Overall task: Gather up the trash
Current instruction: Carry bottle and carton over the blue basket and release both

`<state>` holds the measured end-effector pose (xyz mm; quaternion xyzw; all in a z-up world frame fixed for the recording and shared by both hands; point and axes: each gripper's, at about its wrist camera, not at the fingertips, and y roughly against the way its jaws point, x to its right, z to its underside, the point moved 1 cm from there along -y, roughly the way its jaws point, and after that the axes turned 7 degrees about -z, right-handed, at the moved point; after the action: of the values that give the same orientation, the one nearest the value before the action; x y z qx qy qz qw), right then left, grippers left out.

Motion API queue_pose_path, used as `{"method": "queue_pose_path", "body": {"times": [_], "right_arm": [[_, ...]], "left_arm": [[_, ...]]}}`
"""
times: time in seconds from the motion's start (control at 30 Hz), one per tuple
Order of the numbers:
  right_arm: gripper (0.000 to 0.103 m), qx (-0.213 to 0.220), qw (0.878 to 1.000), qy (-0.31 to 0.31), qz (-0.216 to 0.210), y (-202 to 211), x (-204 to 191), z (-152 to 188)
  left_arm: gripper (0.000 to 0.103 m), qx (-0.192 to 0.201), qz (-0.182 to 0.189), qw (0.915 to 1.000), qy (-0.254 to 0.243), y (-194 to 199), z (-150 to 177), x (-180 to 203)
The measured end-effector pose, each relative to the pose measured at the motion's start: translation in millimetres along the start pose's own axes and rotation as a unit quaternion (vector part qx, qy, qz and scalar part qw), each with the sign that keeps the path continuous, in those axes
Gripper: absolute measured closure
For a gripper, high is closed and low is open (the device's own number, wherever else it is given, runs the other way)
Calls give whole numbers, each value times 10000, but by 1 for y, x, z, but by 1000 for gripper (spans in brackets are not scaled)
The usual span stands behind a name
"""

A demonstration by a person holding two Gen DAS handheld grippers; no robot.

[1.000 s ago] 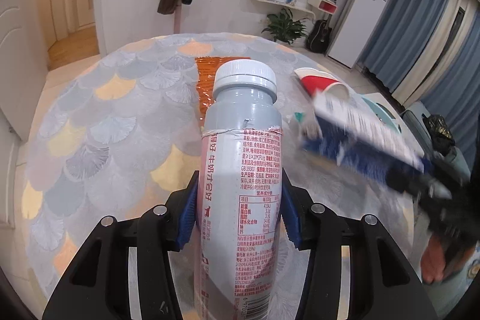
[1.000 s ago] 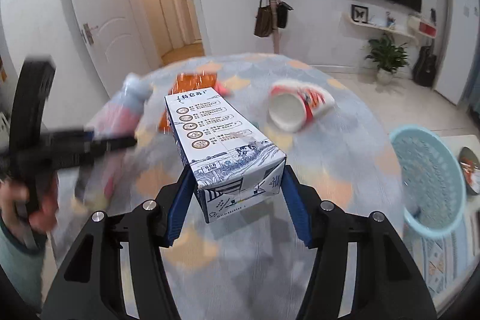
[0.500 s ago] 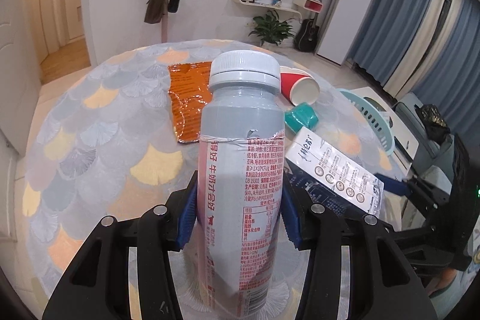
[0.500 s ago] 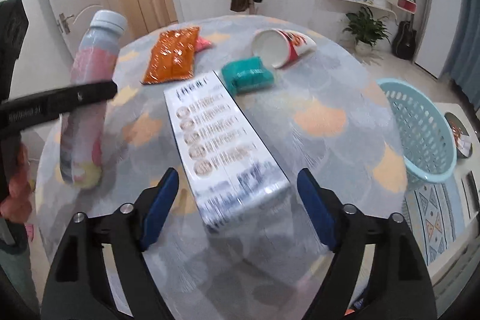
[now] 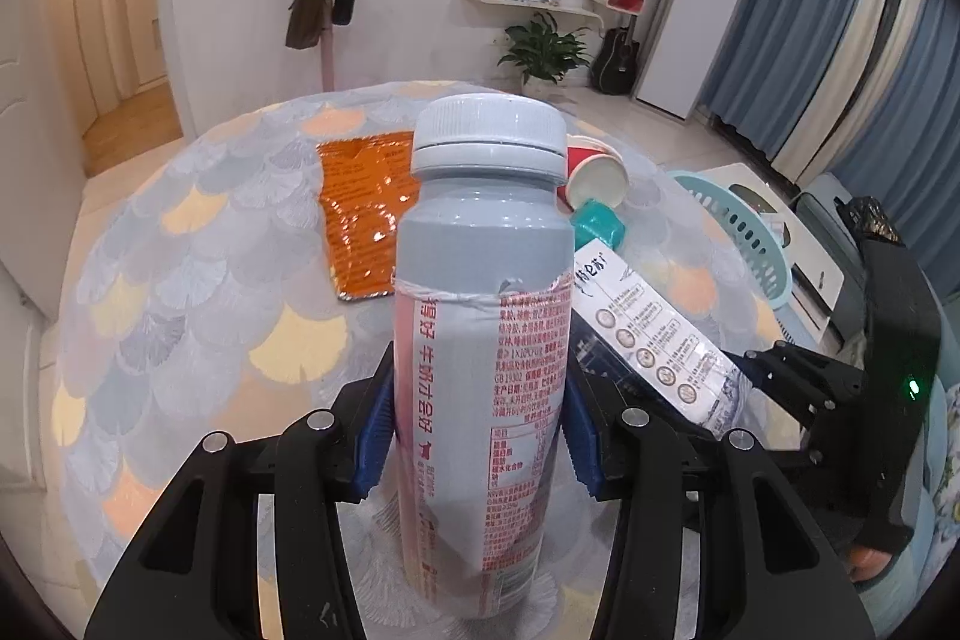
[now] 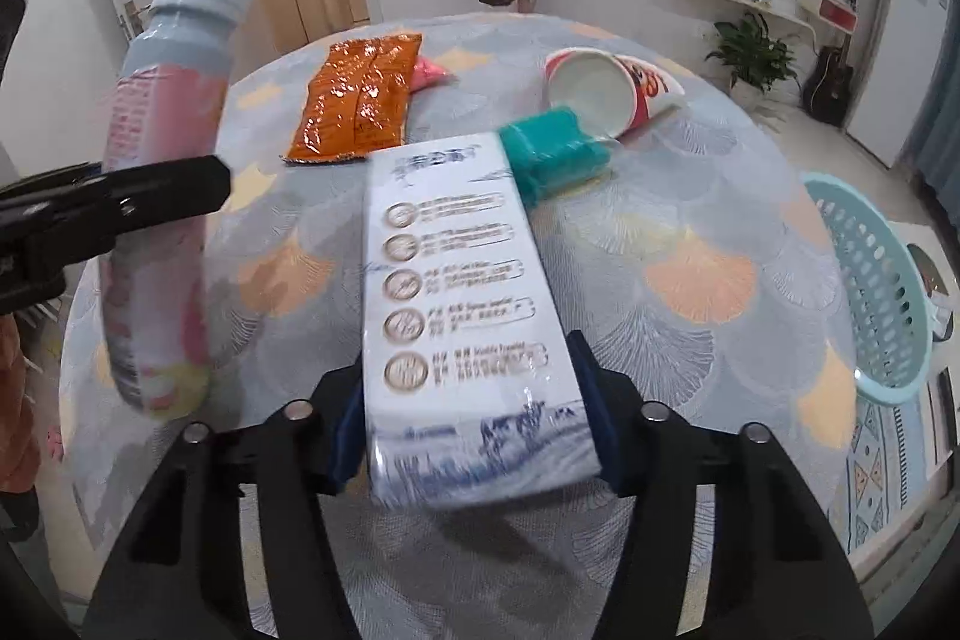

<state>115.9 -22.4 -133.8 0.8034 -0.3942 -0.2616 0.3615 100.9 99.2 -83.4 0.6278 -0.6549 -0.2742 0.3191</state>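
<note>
Hidden: I lose the base of the grey bottle (image 5: 480, 340) behind my left gripper (image 5: 478, 436), and most of the pink packet (image 6: 427, 73) under the orange wrapper (image 6: 354, 100); the carton's near end is smeared by motion.
Left tool: its blue pads clamp the bottle's label on both sides, bottle upright.
Right tool: my right gripper (image 6: 474, 430) has its jaws closing, the milk carton (image 6: 468, 310) between them and its sides at the pads.
Carton place: on the round table (image 6: 690, 232), near end low between the fingers, far end touching the teal block (image 6: 552, 154).
Materials: smooth plastic bottle with ribbed screw cap; crinkled foil wrapper lying flat; glossy printed box; paper cup (image 6: 606, 91) on its side beyond the teal block.
Basket: perforated pale-blue plastic basket (image 6: 876, 280), off the table's right edge, rim partly cut off.
</note>
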Motion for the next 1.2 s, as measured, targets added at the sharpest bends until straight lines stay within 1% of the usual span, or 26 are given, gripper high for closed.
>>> {"method": "queue_pose_path", "body": {"times": [0.2, 0.37, 0.53, 0.67, 0.77, 0.87, 1.03, 1.2], "right_arm": [[52, 414, 9991, 42, 28, 30, 1, -6], [52, 691, 9974, -179, 2, 52, 17, -12], [52, 964, 9943, -448, 61, 71, 38, -14], [52, 1106, 9919, -606, 143, 81, 52, -14], [52, 1187, 9904, -629, 324, 85, 60, -13], [52, 1246, 9885, -785, 342, 87, 71, -12], [52, 1430, 9822, -1073, 568, 99, 102, -13], [52, 1662, 9715, -1482, 810, 117, 149, -13]], "left_arm": [[57, 111, -29, 9998, -135, 4, -12, 14], [57, 251, 25, 9996, -149, 9, -21, 27], [57, 232, 130, 9992, -290, 4, -32, 44], [57, 258, 188, 9985, -447, 2, -40, 60], [57, 298, 244, 9976, -573, 0, -47, 74], [57, 373, 299, 9964, -694, -1, -56, 91], [57, 491, 450, 9935, -926, -5, -75, 122], [57, 618, 789, 9889, -1101, -13, -97, 162]]}}
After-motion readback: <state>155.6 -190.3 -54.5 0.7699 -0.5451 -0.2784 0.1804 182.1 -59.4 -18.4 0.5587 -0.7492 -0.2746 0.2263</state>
